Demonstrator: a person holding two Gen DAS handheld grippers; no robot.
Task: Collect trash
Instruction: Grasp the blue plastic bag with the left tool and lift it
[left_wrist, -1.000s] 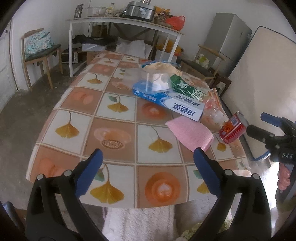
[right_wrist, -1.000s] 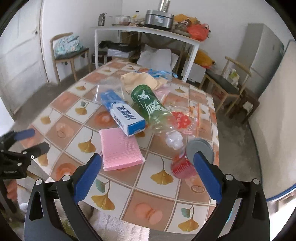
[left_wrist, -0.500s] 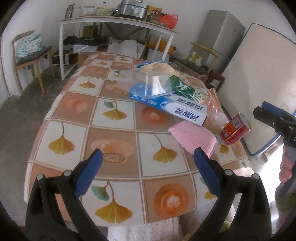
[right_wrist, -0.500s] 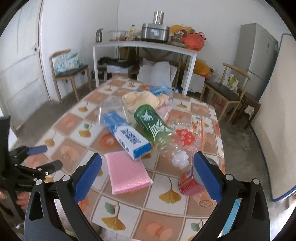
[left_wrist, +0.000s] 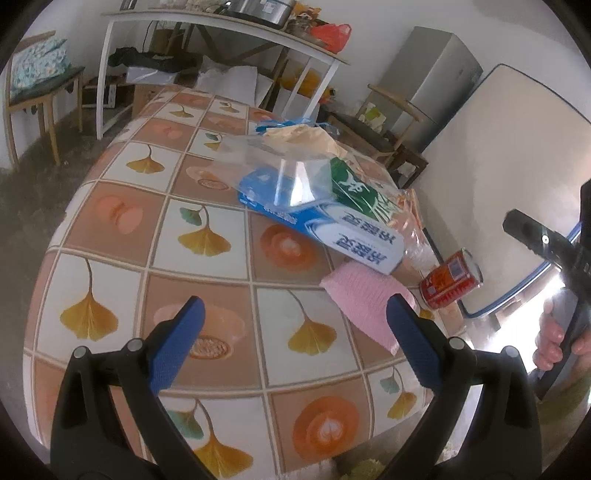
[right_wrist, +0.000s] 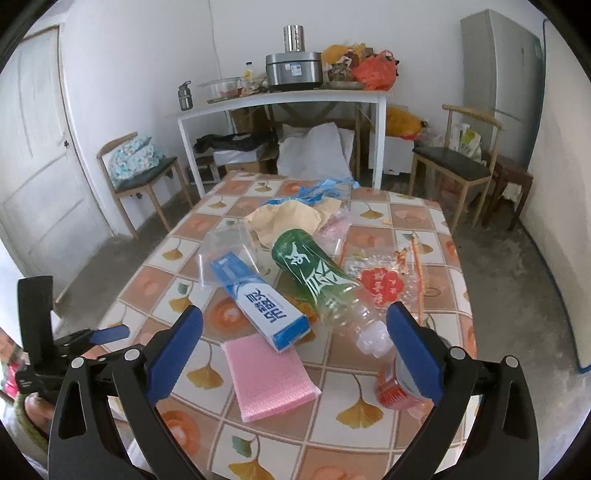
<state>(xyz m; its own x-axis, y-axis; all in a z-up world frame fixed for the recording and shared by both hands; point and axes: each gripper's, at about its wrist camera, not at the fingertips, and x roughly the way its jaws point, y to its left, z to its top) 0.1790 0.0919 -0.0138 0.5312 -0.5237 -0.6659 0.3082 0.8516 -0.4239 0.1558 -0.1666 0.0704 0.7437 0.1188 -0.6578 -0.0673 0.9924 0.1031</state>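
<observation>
Trash lies on the tiled tablecloth (right_wrist: 373, 443): a pink packet (right_wrist: 267, 380), a blue-white carton (right_wrist: 260, 301), a green-labelled plastic bottle (right_wrist: 314, 273) on its side, a red can (right_wrist: 393, 389), a clear plastic tub (right_wrist: 225, 254), a beige crumpled bag (right_wrist: 288, 218) and clear wrappers (right_wrist: 384, 284). My right gripper (right_wrist: 293, 363) is open above the pink packet, its right finger just over the can. In the left wrist view my left gripper (left_wrist: 293, 341) is open over the table's near edge, left of the pink packet (left_wrist: 365, 299) and the can (left_wrist: 450, 284).
A white side table (right_wrist: 280, 99) with a cooker and bags stands behind. Wooden chairs (right_wrist: 140, 173) sit left and right, a fridge (right_wrist: 506, 62) in the far right corner. A mattress (left_wrist: 506, 162) leans on the right wall. A hand (left_wrist: 554, 332) holds the other gripper's handle.
Both grippers have risen and tilted, so the table sits lower and nearer in both views. The trash has not moved. Both stay open.
</observation>
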